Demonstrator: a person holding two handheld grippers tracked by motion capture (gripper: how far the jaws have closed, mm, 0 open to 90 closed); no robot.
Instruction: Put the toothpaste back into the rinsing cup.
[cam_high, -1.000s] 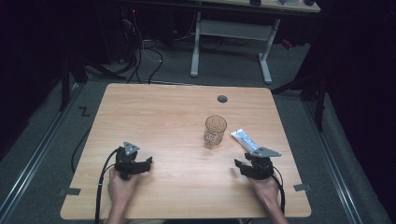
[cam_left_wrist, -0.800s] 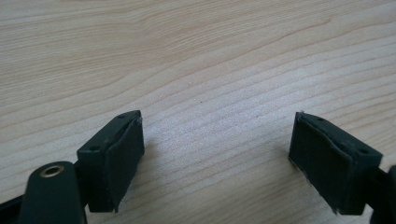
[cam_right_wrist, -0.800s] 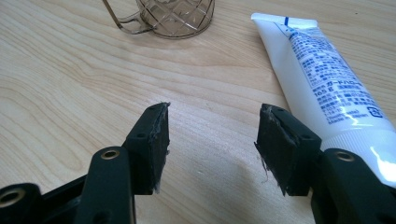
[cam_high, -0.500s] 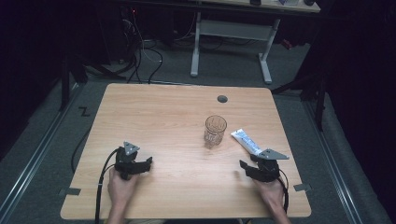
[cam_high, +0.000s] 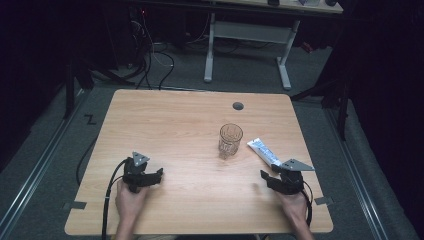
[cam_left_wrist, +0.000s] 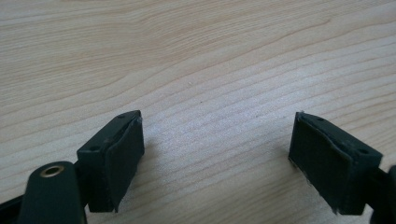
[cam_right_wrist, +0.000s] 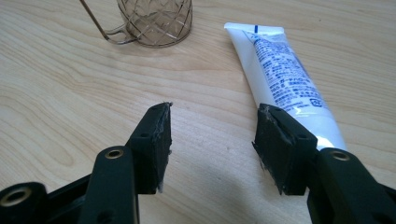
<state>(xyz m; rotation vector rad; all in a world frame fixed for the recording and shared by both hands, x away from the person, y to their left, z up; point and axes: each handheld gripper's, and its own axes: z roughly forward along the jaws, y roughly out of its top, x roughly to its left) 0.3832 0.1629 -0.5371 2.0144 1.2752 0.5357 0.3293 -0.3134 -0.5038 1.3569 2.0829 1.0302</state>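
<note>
My right tongs (cam_right_wrist: 212, 144), half open and just closing a little, hold nothing; the tube (cam_right_wrist: 280, 79) at one o'clock is not yet grasped. Left tongs (cam_left_wrist: 217, 154) wait open, empty.

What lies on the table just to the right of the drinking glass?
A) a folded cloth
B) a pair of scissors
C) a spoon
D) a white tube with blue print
D: in the high view a white tube with blue print lies flat on the wooden table, just right of the patterned glass and close to the right tongs.
</note>
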